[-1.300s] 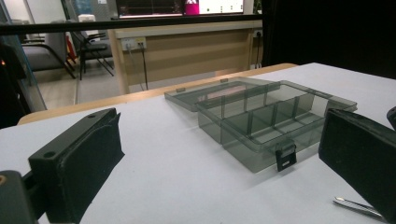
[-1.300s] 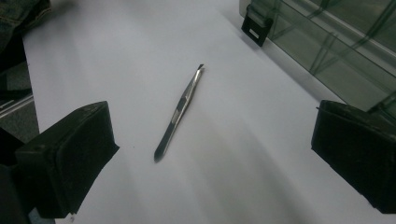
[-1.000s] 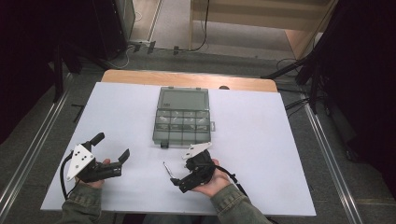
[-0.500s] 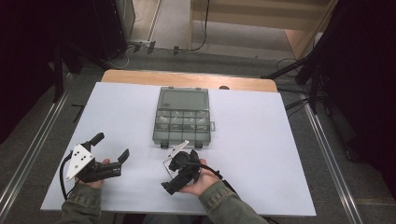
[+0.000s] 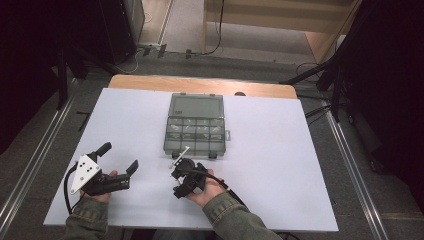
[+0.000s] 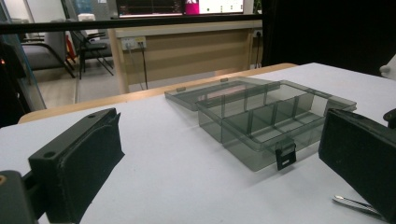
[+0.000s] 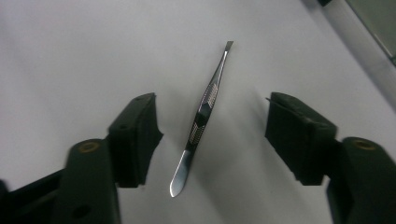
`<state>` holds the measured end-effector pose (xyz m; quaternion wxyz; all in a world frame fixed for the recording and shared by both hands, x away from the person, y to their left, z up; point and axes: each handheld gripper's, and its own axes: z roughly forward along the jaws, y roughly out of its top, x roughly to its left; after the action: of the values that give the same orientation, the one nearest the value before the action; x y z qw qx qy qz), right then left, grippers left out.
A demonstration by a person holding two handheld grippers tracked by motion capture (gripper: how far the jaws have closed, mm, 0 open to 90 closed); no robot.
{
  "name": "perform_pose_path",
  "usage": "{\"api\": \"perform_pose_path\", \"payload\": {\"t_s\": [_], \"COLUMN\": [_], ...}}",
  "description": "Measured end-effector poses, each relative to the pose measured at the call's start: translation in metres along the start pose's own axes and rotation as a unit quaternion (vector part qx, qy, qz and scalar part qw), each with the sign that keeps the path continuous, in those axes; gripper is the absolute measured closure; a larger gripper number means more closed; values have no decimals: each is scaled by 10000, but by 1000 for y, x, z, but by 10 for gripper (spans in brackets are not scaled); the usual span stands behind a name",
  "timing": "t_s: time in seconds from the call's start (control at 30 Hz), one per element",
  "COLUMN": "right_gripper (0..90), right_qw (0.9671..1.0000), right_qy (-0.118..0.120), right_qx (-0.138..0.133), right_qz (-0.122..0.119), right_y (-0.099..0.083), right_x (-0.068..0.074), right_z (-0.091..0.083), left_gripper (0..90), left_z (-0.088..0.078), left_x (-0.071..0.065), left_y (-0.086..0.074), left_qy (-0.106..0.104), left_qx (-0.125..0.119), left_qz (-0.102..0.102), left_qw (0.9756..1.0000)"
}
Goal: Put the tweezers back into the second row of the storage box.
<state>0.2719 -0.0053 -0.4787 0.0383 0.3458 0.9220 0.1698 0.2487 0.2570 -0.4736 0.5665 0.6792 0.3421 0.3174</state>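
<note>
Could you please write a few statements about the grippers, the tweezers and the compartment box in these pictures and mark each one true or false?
1. The tweezers lie flat on the table between the open jaws of the right gripper. True.
2. The compartment box has its lid shut. False: the lid is folded back and the compartments are open.
3. The left gripper grips the box. False: its jaws are spread apart, holding nothing.
4. The box has a dark latch on its front wall. True.
5. The tweezers lie inside a compartment. False: they lie on the table in front of the box.
</note>
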Motion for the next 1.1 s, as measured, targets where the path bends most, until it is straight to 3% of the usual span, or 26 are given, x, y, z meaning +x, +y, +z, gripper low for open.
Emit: {"api": "perform_pose_path", "payload": {"t_s": [0.07,0.1,0.13,0.17,0.3,0.63,0.87,1.1], "right_gripper": [548,648,840,860,864,866,866,865], "right_qw": [9996,9995,9992,9990,9988,9993,9994,9990], "right_qy": [-129,-175,-94,-90,-154,152,317,436], "right_qx": [245,258,373,424,403,264,133,42], "right_qz": [-12,-44,-89,-118,-210,-214,-1,43], "right_y": [4,5,8,9,9,4,4,6], "right_x": [2,3,3,3,5,-1,-14,-24], "right_z": [1,2,0,0,0,-10,-23,-30], "left_gripper": [0,0,0,0,0,0,0,0], "left_z": [-1,-1,-1,-2,-3,-4,-4,-4], "left_x": [1,1,1,1,1,2,1,2], "left_y": [0,0,0,0,0,0,0,-1], "left_qy": [11,13,14,15,26,54,40,44], "left_qx": [-6,-8,-12,-14,-25,-40,-27,-45], "left_qz": [2,-2,-10,-9,10,-7,-4,-16], "left_qw": [10000,10000,10000,10000,10000,10000,10000,10000]}}
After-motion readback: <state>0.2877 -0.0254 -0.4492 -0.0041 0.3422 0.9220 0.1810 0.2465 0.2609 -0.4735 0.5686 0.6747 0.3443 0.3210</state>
